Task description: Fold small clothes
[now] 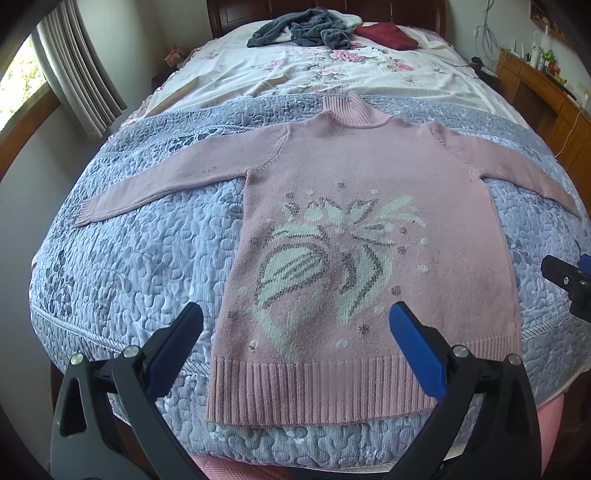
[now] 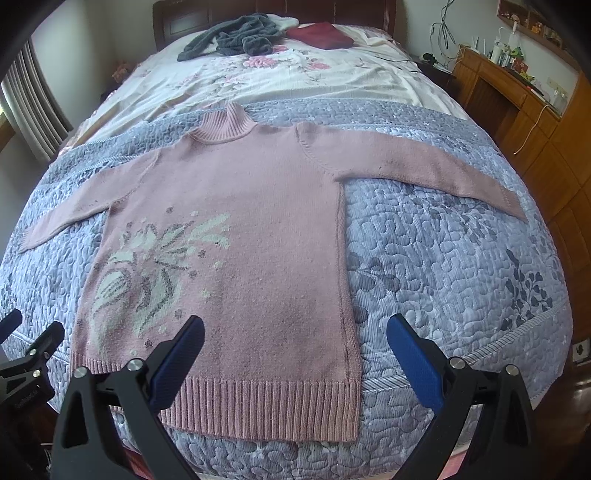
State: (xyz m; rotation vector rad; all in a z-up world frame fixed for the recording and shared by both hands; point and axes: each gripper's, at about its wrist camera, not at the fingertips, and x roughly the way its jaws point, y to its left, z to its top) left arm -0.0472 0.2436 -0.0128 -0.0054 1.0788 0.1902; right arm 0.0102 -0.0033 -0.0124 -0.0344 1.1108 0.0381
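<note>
A pink sweater (image 1: 354, 229) is laid flat, front up, on the blue-grey quilt (image 1: 140, 266) that covers the near part of the bed; nothing grips it. Its ribbed hem (image 1: 332, 387) lies nearest the cameras, close to the quilt's near edge, and its ribbed collar (image 1: 351, 110) points away, reaching the quilt's far edge. Both sleeves are spread outward from the sweater body and slant slightly toward the hem: one sleeve (image 1: 166, 184) is seen whole in the left wrist view, ending in a ribbed cuff; the other sleeve (image 2: 436, 173) is seen whole in the right wrist view. A white and grey knitted motif (image 1: 321, 266) is set on the lower front, nearer the first sleeve's side. The left gripper (image 1: 295, 317) is held wide open above the hem, neither finger touching the knit as far as can be told. The right gripper (image 2: 295, 321) is likewise wide open, hovering over the hem corner on the second sleeve's side, one finger over the sweater and the other over bare quilt. Each gripper is also glimpsed at the edge of the other's view. Beyond the collar a floral sheet (image 1: 295, 74) is exposed; on it, far from the sweater near the dark headboard (image 1: 236, 11), a grey garment (image 1: 303, 31) lies crumpled just beside a dark red cloth (image 1: 388, 35). A wooden cabinet (image 2: 517, 110) stands off the second sleeve's side, and a curtain (image 1: 77, 74) hangs off the first sleeve's side.
</note>
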